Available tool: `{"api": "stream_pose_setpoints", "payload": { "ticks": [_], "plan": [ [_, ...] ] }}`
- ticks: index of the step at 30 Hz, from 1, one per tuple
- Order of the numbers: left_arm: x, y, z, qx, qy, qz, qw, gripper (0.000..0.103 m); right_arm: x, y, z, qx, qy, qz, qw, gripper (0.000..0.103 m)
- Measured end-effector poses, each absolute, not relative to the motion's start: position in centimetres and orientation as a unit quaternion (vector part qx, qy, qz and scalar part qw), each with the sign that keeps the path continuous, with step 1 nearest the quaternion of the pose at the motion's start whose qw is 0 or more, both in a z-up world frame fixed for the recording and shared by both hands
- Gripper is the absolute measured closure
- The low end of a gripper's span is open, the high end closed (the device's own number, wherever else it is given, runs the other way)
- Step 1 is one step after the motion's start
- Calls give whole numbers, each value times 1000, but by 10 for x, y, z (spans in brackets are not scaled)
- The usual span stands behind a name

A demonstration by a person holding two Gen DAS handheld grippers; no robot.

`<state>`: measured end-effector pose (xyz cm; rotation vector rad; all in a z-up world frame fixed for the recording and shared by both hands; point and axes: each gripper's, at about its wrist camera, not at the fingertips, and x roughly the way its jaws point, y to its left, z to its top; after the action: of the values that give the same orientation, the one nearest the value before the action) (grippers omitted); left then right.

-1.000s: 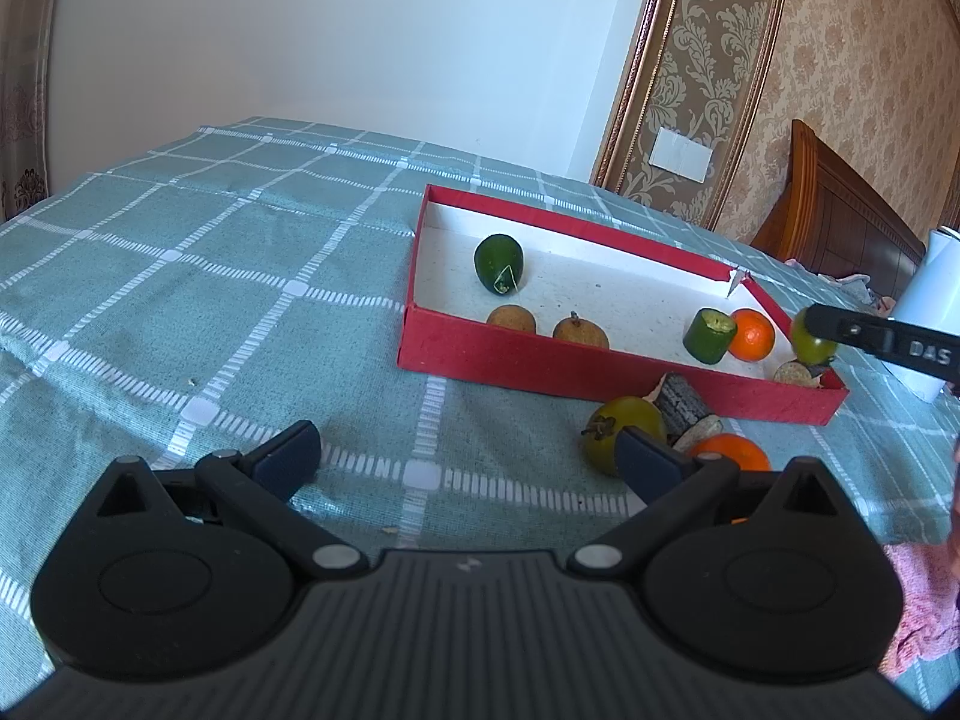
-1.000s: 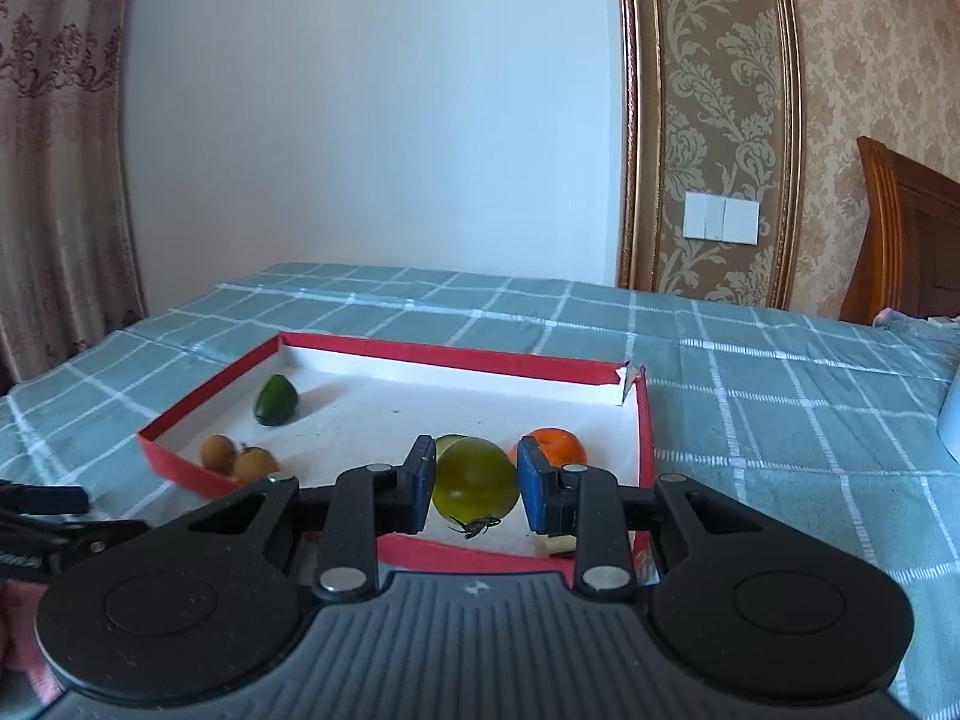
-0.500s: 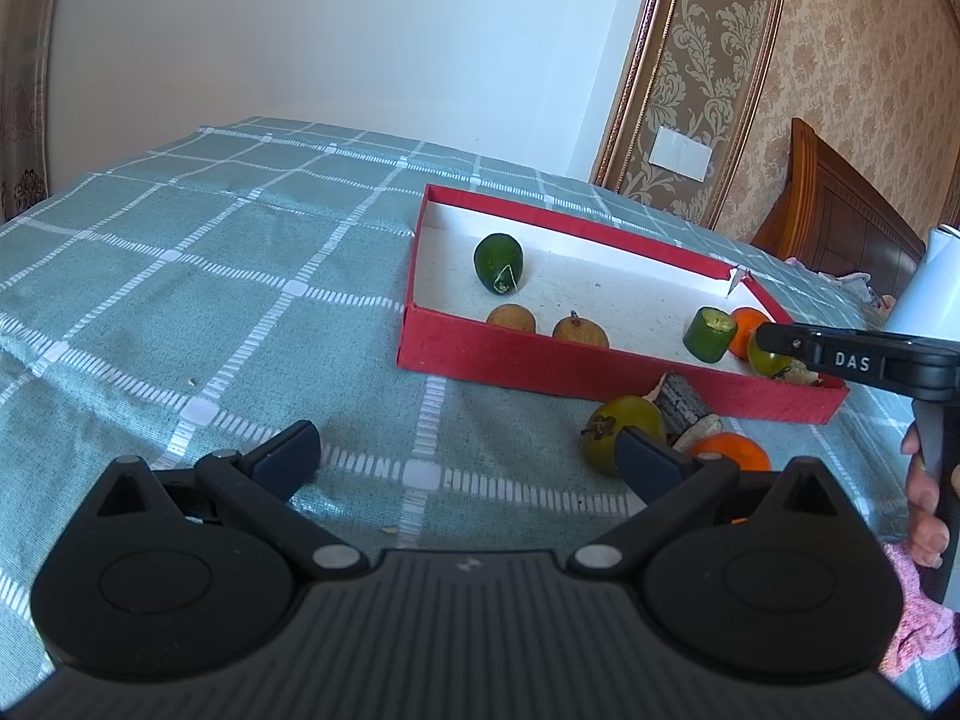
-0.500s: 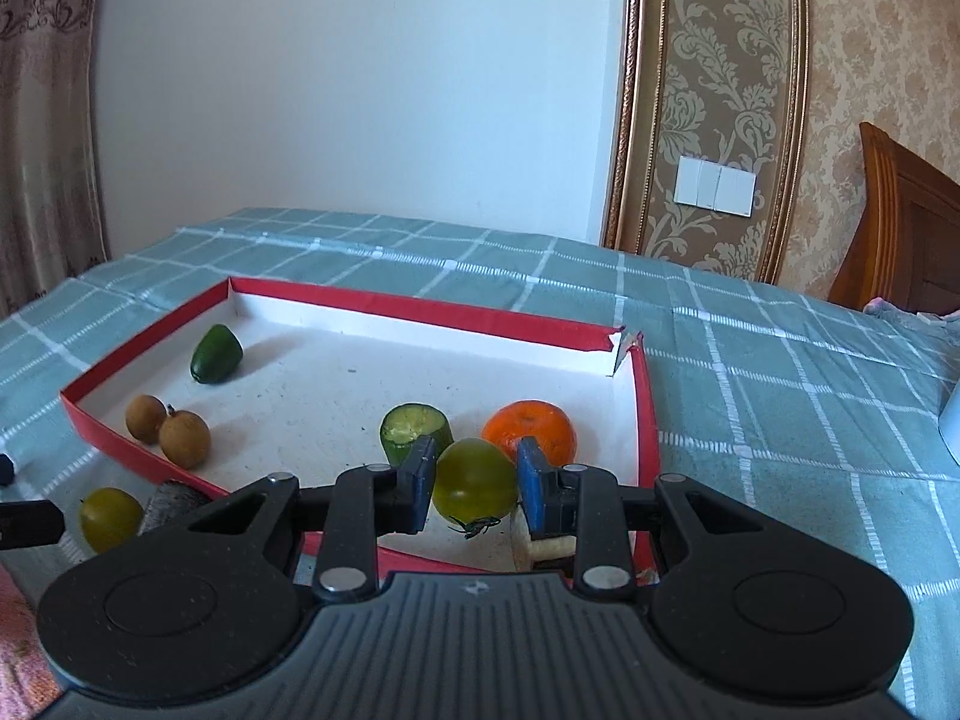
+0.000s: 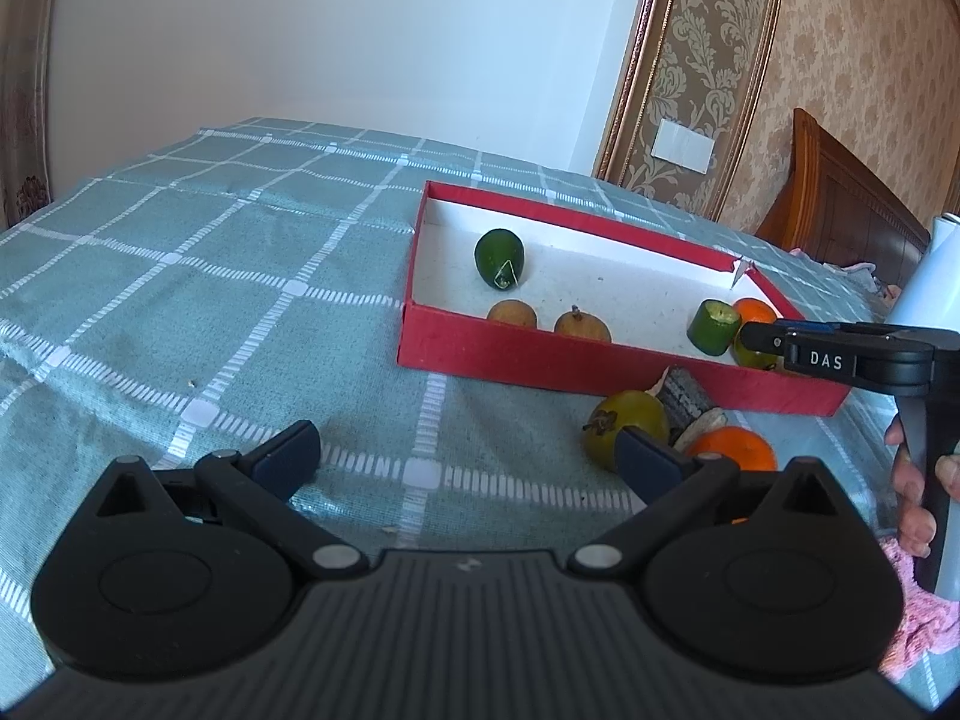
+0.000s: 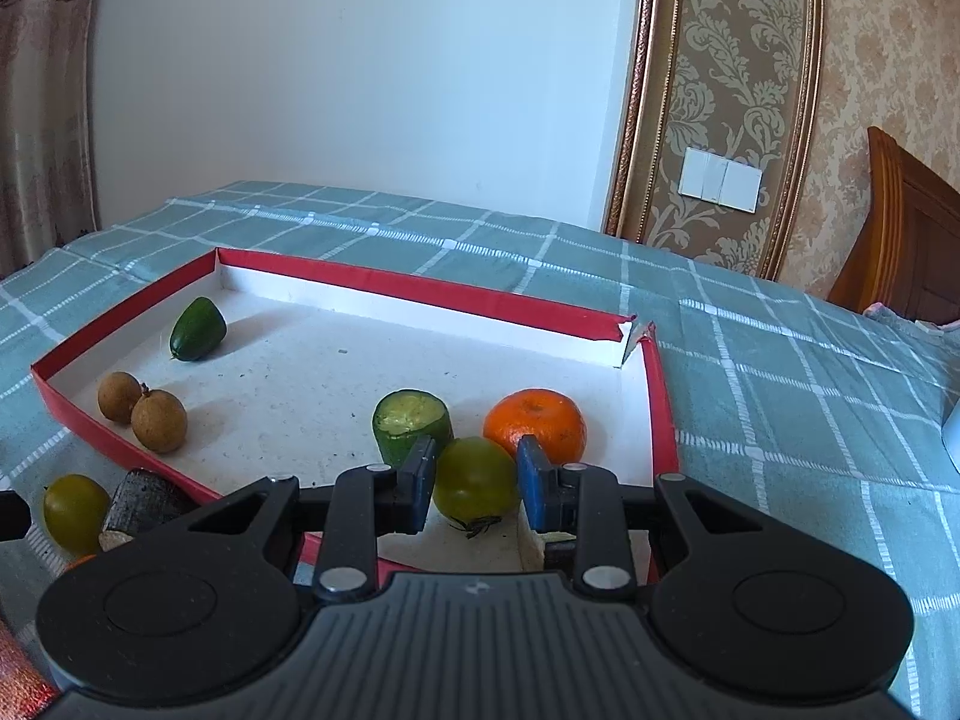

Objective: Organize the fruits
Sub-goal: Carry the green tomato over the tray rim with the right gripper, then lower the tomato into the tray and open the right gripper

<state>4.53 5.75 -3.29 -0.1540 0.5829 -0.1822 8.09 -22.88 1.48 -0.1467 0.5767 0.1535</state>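
Green tomato (image 6: 475, 478), light, smooth, bruisable, sits pinched at its widest middle in my right fingers (image 6: 423, 474) over the red tray's (image 6: 420, 288) near-right corner; left fingers (image 5: 288, 459) wide open, empty.

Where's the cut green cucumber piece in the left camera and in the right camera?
Left wrist: cucumber piece at right, inside the red box.
Right wrist: cucumber piece at centre, just beyond the right gripper.
Shared landmark: the orange beside it.
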Motion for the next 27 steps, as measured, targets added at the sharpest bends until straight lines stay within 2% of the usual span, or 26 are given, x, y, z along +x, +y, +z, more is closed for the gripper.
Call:
{"api": "stream_pose_setpoints", "payload": {
  "ticks": [6, 8, 10, 11, 14, 23, 27],
  "plan": [
    [46, 57, -33, -73, 287, -89, 951, 0, 81, -230, 14, -78, 279, 82, 954, 74],
    [46, 57, -33, -73, 288, -89, 951, 0, 80, -231, 14, -77, 278, 78, 954, 66],
    [46, 57, -33, -73, 288, -89, 951, 0, 78, -233, 15, -81, 272, 61, 957, 21],
    [46, 57, -33, -73, 288, -89, 951, 0, 75, -234, 16, -82, 259, 54, 961, 18],
    [46, 57, -33, -72, 288, -88, 951, 0, 66, -236, 22, -91, 228, 47, 968, 18],
    [46, 56, -33, -73, 288, -89, 951, 0, 60, -240, 23, -88, 226, 39, 969, 17],
    [45, 57, -33, -75, 286, -87, 951, 0, 58, -244, 23, -80, 229, 34, 970, 13]
  ]
}}
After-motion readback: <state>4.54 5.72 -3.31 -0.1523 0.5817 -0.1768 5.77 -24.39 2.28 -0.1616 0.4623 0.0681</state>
